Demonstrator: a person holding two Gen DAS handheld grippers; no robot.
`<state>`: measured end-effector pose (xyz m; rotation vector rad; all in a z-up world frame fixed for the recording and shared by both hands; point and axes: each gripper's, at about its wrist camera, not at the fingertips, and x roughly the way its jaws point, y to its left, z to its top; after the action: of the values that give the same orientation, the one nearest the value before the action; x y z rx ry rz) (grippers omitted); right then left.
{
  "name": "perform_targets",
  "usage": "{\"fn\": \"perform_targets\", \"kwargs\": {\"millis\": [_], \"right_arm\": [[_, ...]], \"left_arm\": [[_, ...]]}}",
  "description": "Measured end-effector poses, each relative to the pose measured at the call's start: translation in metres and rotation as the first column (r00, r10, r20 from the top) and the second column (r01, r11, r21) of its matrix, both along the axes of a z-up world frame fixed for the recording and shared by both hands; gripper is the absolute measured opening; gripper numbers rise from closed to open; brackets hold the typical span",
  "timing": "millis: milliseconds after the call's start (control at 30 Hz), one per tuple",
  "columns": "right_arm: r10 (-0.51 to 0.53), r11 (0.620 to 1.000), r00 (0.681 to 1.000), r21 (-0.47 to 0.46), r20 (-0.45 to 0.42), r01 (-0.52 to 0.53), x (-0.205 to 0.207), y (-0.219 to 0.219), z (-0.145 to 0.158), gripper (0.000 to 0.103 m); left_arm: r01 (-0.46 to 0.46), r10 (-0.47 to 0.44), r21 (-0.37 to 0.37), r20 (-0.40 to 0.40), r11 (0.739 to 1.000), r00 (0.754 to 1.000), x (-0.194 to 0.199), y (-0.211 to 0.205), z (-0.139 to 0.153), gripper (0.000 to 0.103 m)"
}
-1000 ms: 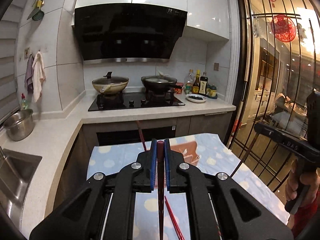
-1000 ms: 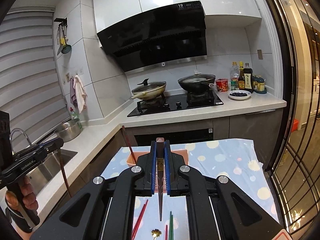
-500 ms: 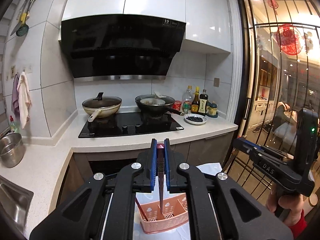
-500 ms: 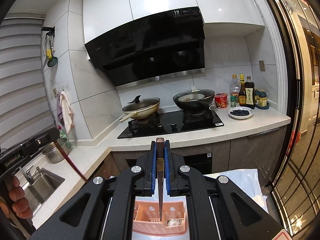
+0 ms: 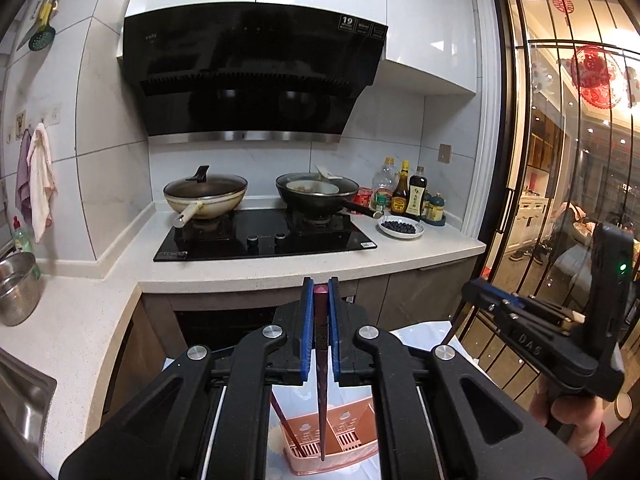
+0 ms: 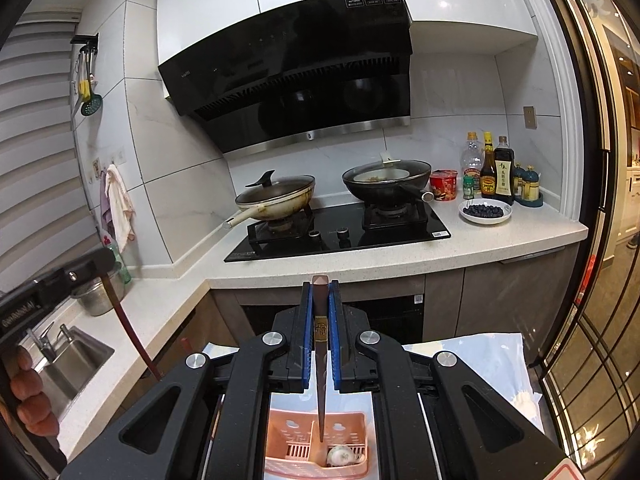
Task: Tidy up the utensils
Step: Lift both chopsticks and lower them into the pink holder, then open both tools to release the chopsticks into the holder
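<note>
My left gripper (image 5: 319, 292) is shut on a dark red chopstick (image 5: 321, 392) that hangs tip down over a pink slotted utensil basket (image 5: 352, 436). Another red chopstick (image 5: 285, 426) leans inside that basket. My right gripper (image 6: 320, 292) is shut on a dark brown chopstick (image 6: 320, 368) with a gold emblem, its tip just above the same pink basket (image 6: 280, 432). A white spoon (image 6: 340, 456) lies in the basket. The right gripper (image 5: 480, 296) shows at the right of the left wrist view. The left gripper and its chopstick (image 6: 132, 340) show at the left of the right wrist view.
The basket stands on a pale cloth-covered table (image 6: 480, 356). Behind it runs a white counter (image 5: 280, 272) with a black hob (image 5: 264, 240), two woks, sauce bottles (image 6: 492, 172) and a plate of dark berries (image 6: 485, 212). A sink (image 6: 76, 356) and steel bowl lie left. A barred glass door (image 5: 560, 160) stands right.
Both grippers have tilted upward and moved over the basket with their chopsticks. The table has dropped out of view and the basket now sits under both chopstick tips.
</note>
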<state>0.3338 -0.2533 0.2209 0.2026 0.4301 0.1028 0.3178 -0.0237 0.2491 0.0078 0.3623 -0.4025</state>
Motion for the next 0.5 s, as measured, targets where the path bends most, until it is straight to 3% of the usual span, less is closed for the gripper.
{"fn": "perform_targets", "kwargs": {"millis": [200, 500], "right_arm": [[0.001, 1.000, 1.000, -0.011, -0.007, -0.001, 0.004, 0.003, -0.008, 0.007], [-0.011, 1.000, 0.993, -0.029, -0.120, 0.007, 0.017, -0.001, -0.060, 0.007]], "left_arm": [[-0.004, 0.004, -0.009, -0.002, 1.000, 1.000, 0.007, 0.003, -0.001, 0.007], [-0.024, 0.026, 0.019, -0.098, 1.000, 0.995, 0.026, 0.001, -0.044, 0.007]]}}
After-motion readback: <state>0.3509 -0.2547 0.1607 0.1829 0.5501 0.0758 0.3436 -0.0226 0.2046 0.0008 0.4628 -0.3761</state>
